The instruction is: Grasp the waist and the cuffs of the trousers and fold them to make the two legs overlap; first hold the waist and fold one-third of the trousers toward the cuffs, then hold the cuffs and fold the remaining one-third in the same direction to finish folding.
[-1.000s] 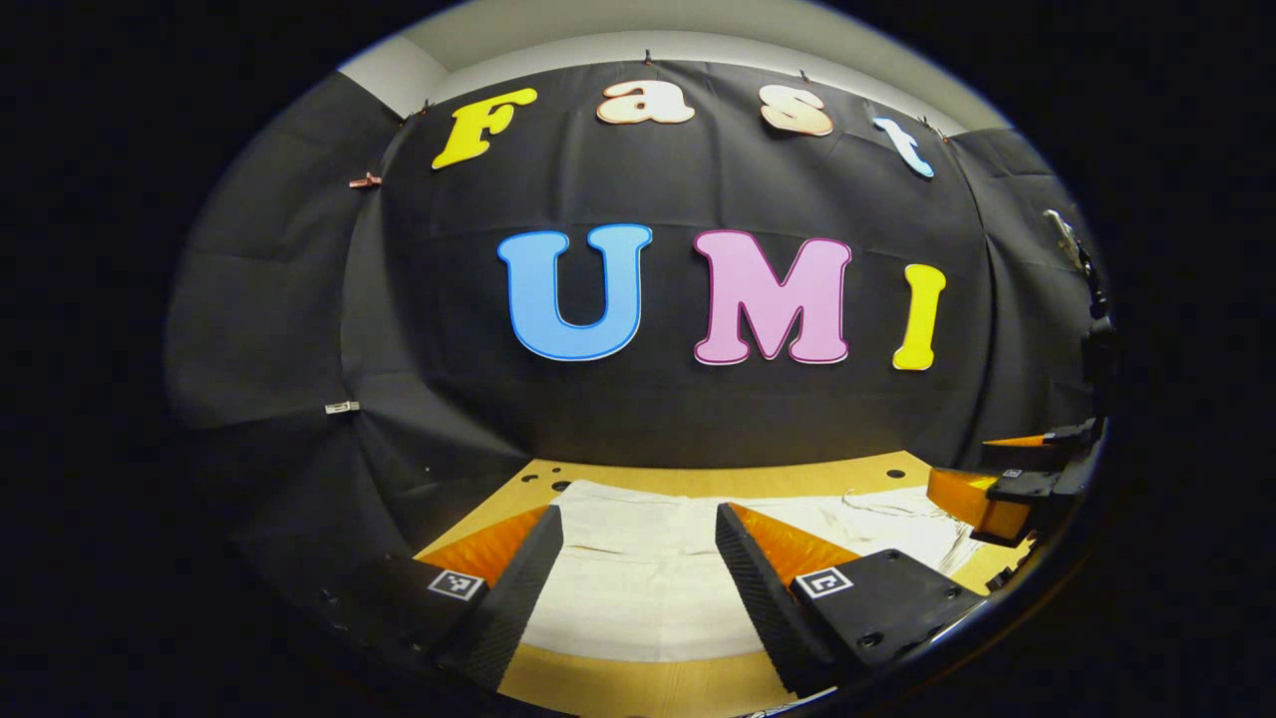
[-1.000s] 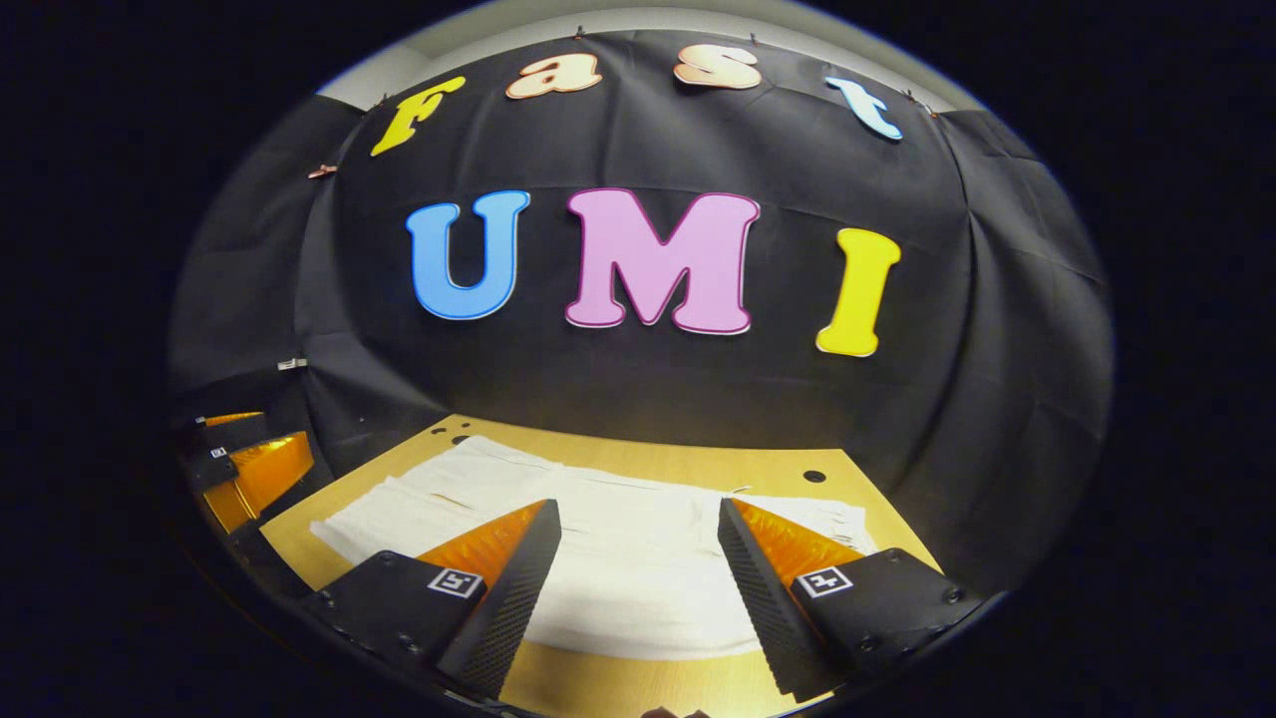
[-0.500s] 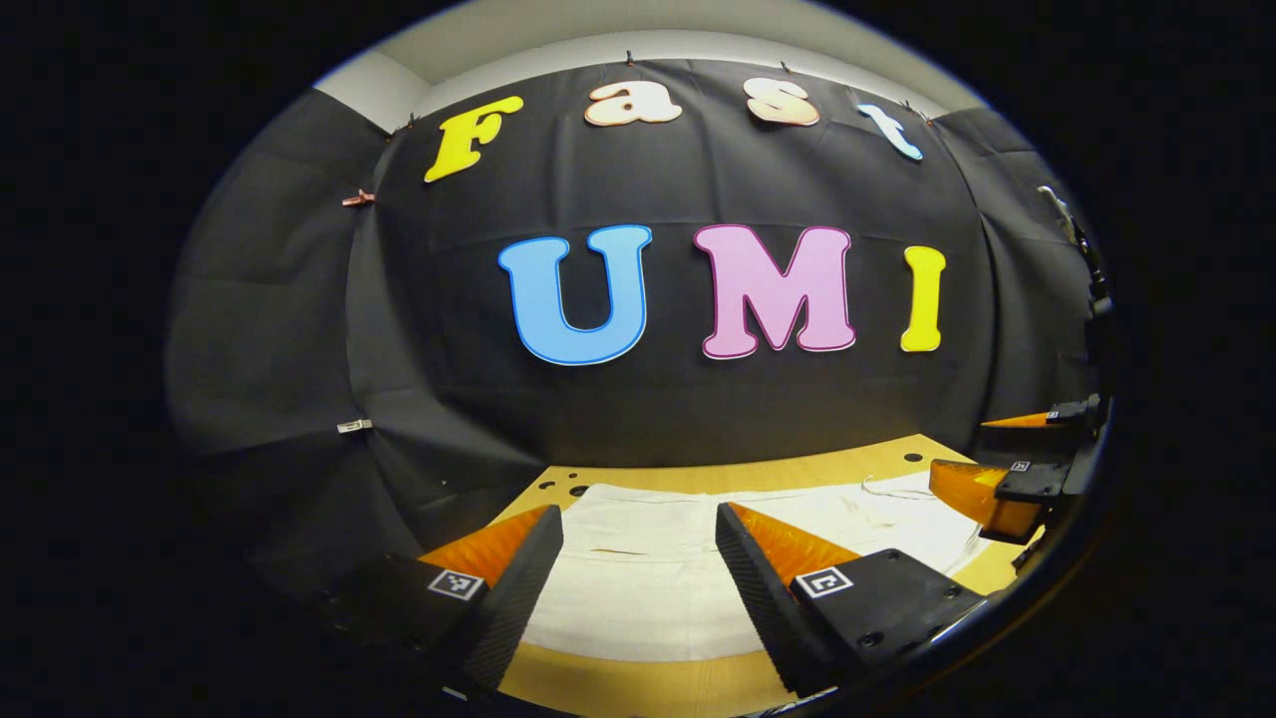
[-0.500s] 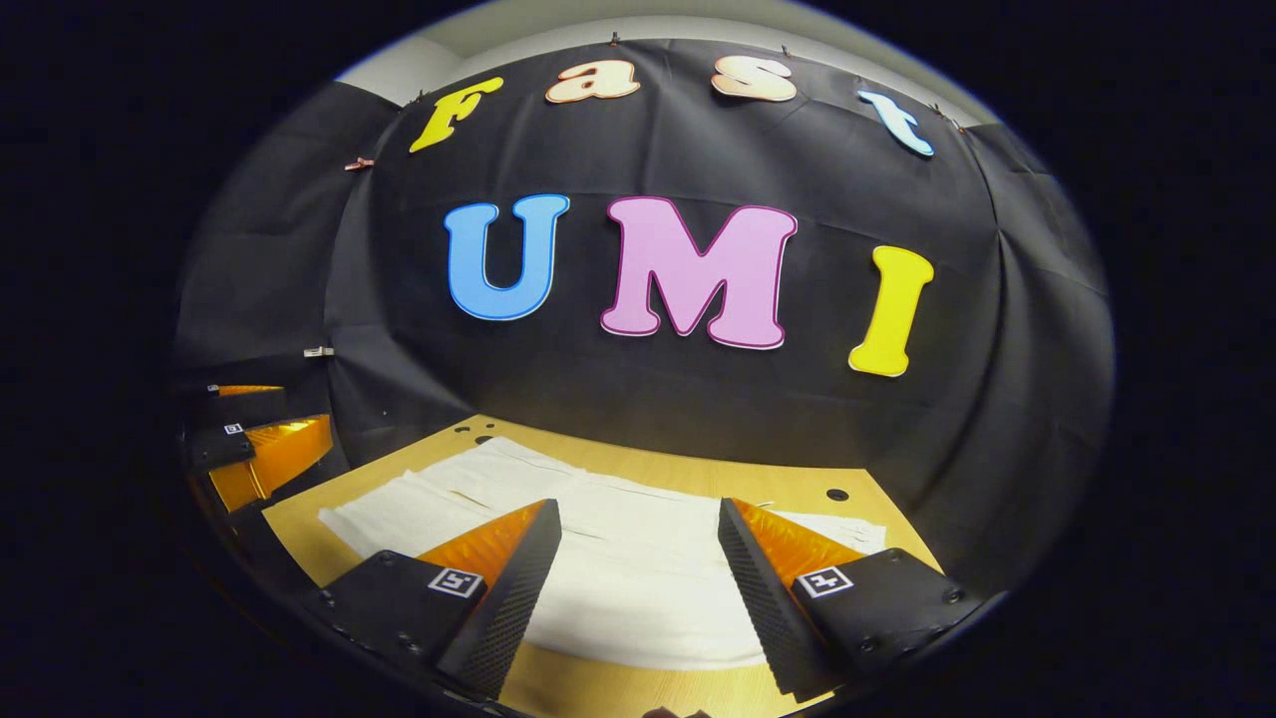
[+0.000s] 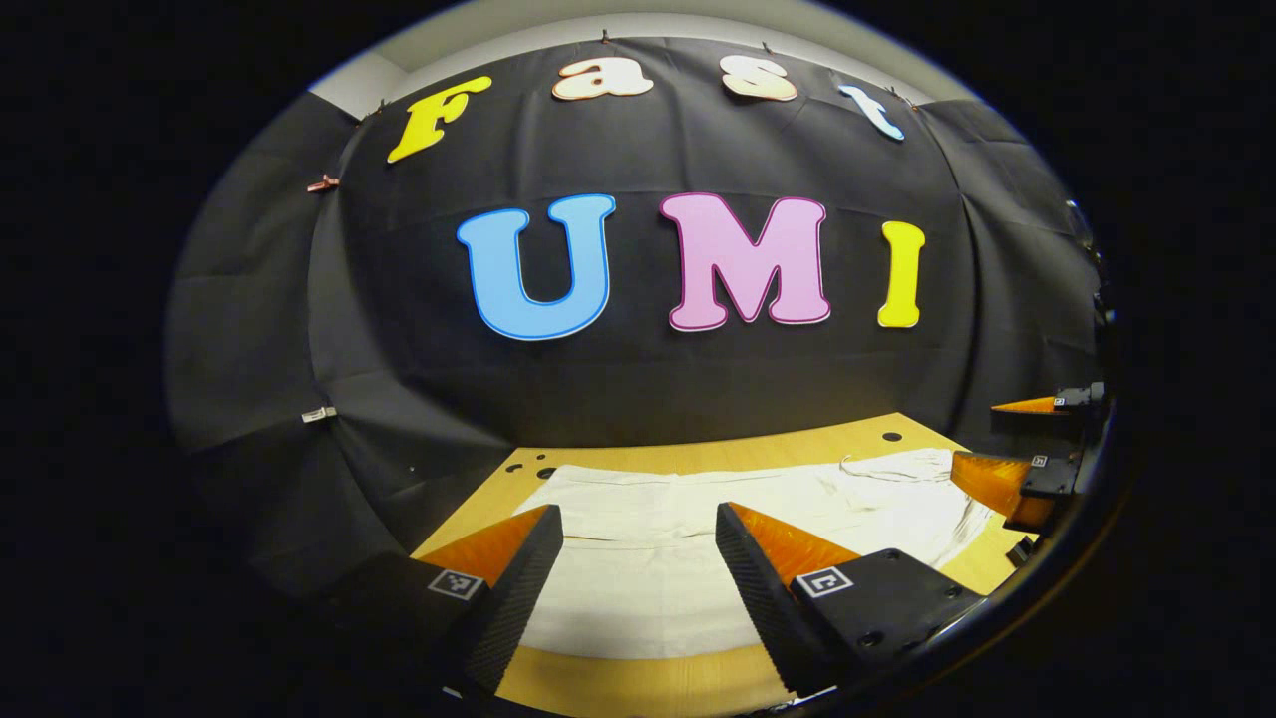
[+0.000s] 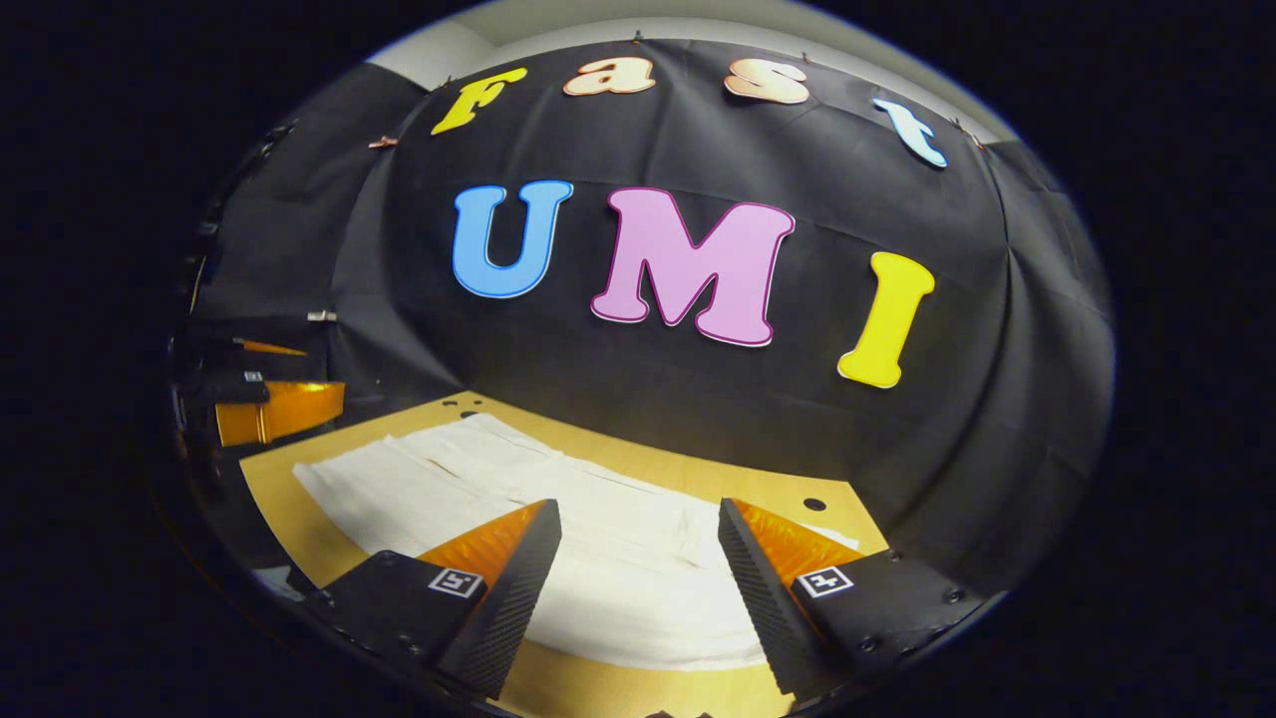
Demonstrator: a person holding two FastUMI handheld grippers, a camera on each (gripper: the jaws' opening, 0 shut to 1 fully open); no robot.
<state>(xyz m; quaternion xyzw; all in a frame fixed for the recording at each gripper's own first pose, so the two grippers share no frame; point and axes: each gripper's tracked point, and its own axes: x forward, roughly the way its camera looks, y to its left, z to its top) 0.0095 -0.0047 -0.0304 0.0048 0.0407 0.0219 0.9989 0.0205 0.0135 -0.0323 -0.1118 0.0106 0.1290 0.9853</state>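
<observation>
Item: white cloth trousers [image 5: 698,538], spread flat and unfolded along the light wooden surface [image 5: 698,459], drawstring waist toward the right end.
Left gripper [image 5: 638,558]: jaws apart, empty, above the near edge.
Right gripper [image 6: 638,553]: jaws apart, empty, likewise above the near edge.
Change: both views have swung slightly over the last second; the trousers lie unmoved.
Status: judged an approach only; no fold begun.

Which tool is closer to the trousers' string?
The right tool, at the left gripper view's edge: the drawstring lies just beside it. The left tool hangs over the trousers' plain legs.
</observation>
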